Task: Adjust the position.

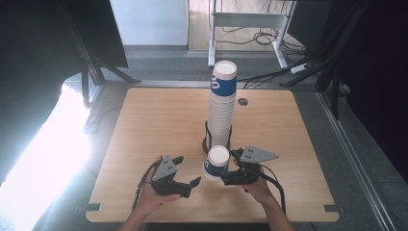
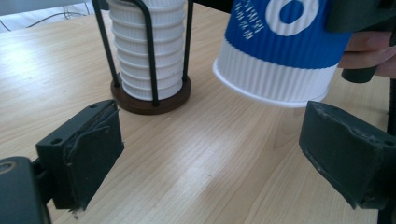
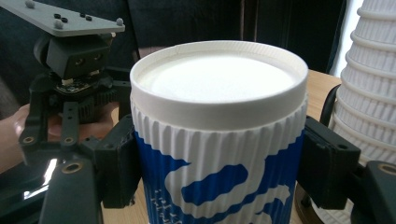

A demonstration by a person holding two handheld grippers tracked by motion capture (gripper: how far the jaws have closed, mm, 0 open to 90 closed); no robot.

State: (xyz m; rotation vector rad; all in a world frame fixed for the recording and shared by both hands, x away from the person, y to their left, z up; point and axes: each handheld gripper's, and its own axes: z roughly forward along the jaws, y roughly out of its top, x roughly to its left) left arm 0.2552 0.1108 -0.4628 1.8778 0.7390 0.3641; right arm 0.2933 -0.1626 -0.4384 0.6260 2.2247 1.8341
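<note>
Cup held bottom-up between two claws

Cup (image 1: 216, 162) sits clamped in our right claw (image 1: 230, 176), the two black pads pressing its ribbed blue-and-white wall from either side, as the right gripper view shows plainly. We hold it upside down, or nearly so: its flat white base faces up toward the high camera and its open rim tips downward, hanging above the bench (image 1: 159, 120) rather than resting on it. Its long axis runs roughly upright with a lean, the base tilted toward our left side.

Our left claw (image 1: 185, 185) has its jaws spread wide with nothing between them, and it lies just beside the cup, slightly nearer to us. From the left gripper view the cup hangs ahead and above, offset to that view's right, its rim clear of both pads.

Behind the cup, touching nothing we hold, stands the tall stack of cups (image 1: 222, 103) in its wire holder (image 1: 207, 137). We judge the coming move turns on this: the left claw is close enough to take the rim end, provided it rises to meet the tilted axis
</note>
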